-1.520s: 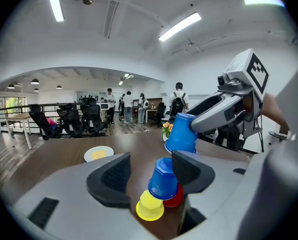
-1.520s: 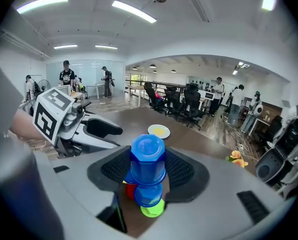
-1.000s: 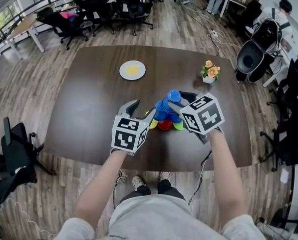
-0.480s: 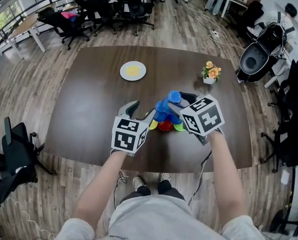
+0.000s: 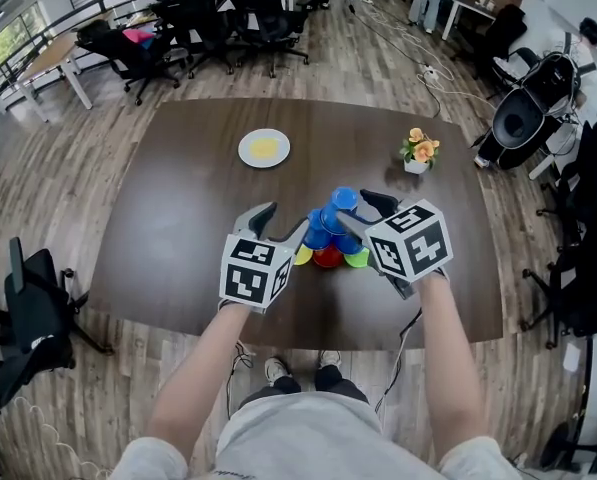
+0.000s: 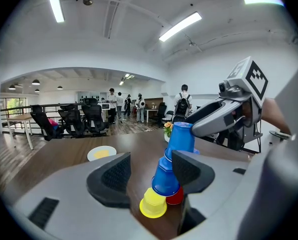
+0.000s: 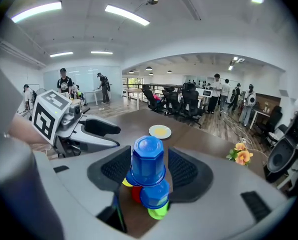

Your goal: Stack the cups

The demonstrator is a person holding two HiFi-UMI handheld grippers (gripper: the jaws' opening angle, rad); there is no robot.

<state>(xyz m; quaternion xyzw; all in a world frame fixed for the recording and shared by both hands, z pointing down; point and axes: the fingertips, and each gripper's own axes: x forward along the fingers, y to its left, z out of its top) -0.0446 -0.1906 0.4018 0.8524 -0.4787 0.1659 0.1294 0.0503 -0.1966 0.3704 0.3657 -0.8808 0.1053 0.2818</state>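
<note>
— Where is the top blue cup (image 7: 148, 159)?
— It crowns the cup pile (image 5: 320, 236) at mid-frame on the counter (image 5: 178, 218), clamped between the right hand-held gripper (image 7: 149, 168) pads.
— And the left hand-held gripper (image 6: 149, 171)?
— Its jaws stand apart, gripping nothing, just left of the pile beside the yellow cup (image 5: 303, 255). A red cup (image 5: 328, 258) and a green cup (image 5: 357, 258) share the base.

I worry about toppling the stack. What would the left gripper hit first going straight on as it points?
Probably the yellow cup at the stack's near base, low between the jaws of the open left gripper. A blue cup sits just behind it, though depth is unclear.
</note>
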